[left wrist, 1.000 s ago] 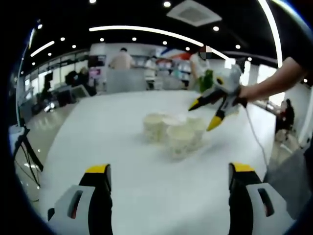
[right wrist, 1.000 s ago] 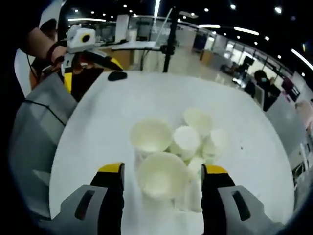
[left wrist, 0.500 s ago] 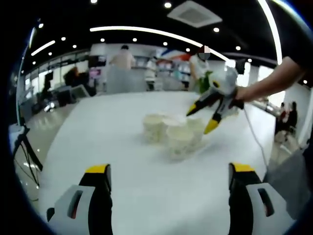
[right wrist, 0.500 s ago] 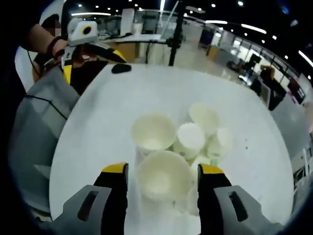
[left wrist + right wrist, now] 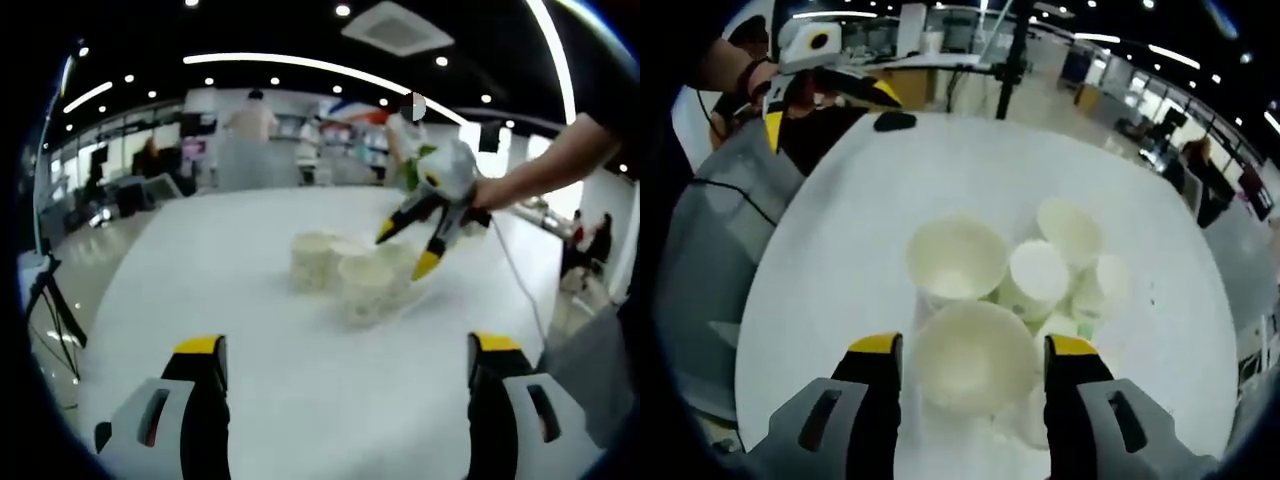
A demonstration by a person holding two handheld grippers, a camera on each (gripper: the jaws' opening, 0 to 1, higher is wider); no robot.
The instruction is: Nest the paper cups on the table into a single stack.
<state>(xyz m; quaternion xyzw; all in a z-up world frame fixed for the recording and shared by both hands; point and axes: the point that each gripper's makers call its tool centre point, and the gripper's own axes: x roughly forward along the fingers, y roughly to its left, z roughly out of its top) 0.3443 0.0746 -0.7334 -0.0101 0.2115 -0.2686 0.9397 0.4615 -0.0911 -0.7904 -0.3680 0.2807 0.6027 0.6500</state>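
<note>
Right gripper (image 5: 973,350): jaws are spread, with the nearest cup (image 5: 973,358) set between the tips; contact cannot be told.
Left gripper (image 5: 345,350): jaws are held wide apart, nothing between them, low over the table (image 5: 230,290).
Paper cups (image 5: 352,270): clustered mid-table, at 12 o'clock from the left gripper.
Other cups (image 5: 1040,275): bunched at 12 to 1 o'clock beyond the nearest cup; one is seen turned over.

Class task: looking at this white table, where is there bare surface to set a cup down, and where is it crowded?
Bare table lies between the left gripper and the paper cups. Crowded: the cluster itself, with the right gripper astride its nearest cup.
</note>
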